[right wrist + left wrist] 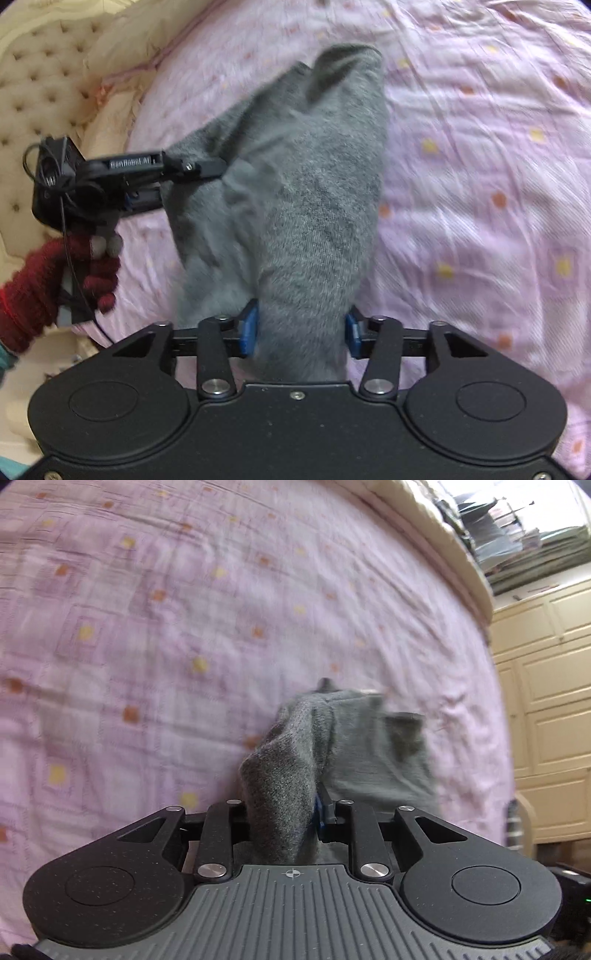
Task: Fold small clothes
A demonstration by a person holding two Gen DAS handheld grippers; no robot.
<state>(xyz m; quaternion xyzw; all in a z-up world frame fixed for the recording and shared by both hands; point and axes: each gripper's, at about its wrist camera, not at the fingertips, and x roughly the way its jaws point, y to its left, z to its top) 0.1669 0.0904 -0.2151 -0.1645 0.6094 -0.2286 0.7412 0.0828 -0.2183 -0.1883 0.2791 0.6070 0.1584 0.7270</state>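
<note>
Two grippers clamp one grey sock [295, 192] above a pink patterned bedspread [480, 147]: right gripper [301, 332] and left gripper [286, 808] each pinch it; cream cabinets [546, 701] and a tufted headboard [40, 92] border the bed; the gripper label is blurred

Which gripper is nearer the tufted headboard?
Left. In the right wrist view the left gripper, shut on the grey garment, sits just in front of the cream tufted headboard; the right gripper holds the garment farther out over the pink sheet.
</note>
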